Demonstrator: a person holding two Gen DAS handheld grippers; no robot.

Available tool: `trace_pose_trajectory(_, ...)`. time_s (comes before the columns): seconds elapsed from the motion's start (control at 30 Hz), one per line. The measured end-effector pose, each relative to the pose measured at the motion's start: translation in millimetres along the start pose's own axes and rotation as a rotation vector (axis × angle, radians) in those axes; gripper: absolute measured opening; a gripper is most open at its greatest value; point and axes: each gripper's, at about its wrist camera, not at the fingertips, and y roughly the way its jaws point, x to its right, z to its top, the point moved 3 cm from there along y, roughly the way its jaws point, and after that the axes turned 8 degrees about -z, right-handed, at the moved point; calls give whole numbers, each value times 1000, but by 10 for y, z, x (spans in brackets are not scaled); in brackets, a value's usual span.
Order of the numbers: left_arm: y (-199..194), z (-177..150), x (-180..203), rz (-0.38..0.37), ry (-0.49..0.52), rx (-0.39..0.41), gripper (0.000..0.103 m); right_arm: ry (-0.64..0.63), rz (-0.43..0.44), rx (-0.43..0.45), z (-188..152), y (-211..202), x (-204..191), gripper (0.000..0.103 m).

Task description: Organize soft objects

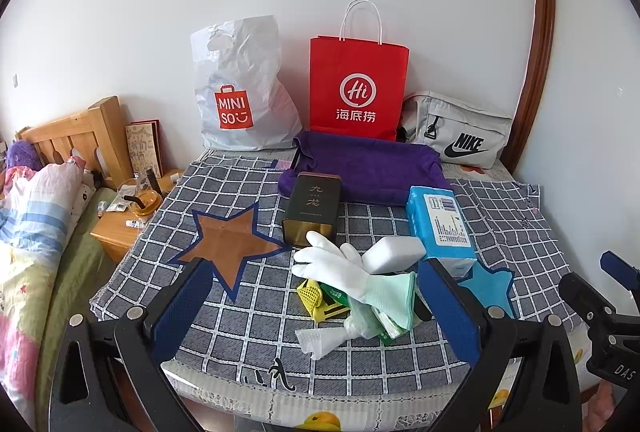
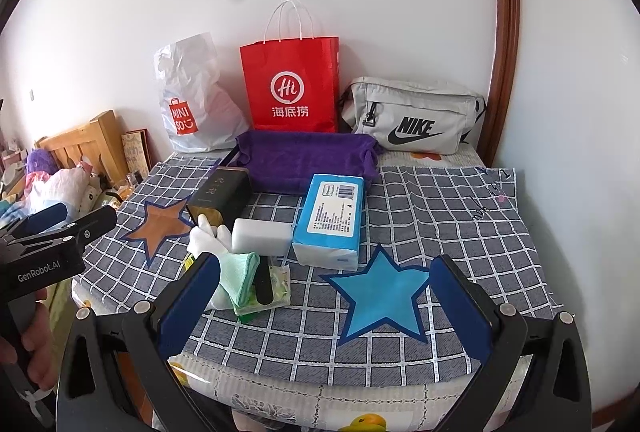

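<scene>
The left gripper (image 1: pixel 316 304) hangs over the near edge of the table with its blue pads spread wide and nothing between them. The right gripper (image 2: pixel 324 304) is just as wide open and empty, over the near right part of the checked cloth (image 2: pixel 460 216).

Across the table from left to right: an orange star patch (image 1: pixel 230 242) near the left edge; a dark tin (image 1: pixel 312 207) lying on its side toward the middle; a white glove (image 1: pixel 332 264) draped over a mint cloth (image 1: pixel 394 298), with a white sponge block (image 1: pixel 394 252) touching the glove's far side; a blue tissue pack (image 1: pixel 440 228) just right of the sponge; and a blue star patch (image 2: pixel 380 296) at the near right. Along the far edge stand a white plastic bag (image 1: pixel 240 83), a red paper bag (image 1: pixel 358 87) and a grey waist bag (image 1: pixel 456 129), with a purple towel (image 1: pixel 368 167) spread in front of them.

Nothing seems picked up yet, so I judge the sorting is only starting. The glove and mint cloth lie straight ahead of the left gripper; the likely next move is to lower over that limp pile and pinch a single layer rather than the clutter beneath it.

Under the glove sit yellow (image 1: pixel 310 294) and green (image 1: pixel 334 296) pieces, mostly covered, that I cannot identify. A black strip (image 2: pixel 264 282) lies across a half-hidden packet beside the mint cloth. Whether the stars mark drop places is unclear.
</scene>
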Motion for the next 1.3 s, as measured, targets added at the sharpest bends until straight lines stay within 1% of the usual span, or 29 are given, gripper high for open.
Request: trace_pose_trajectory(1.3,-5,-10,22,2,0,0,103,5,10,11,-9,-69,6,103)
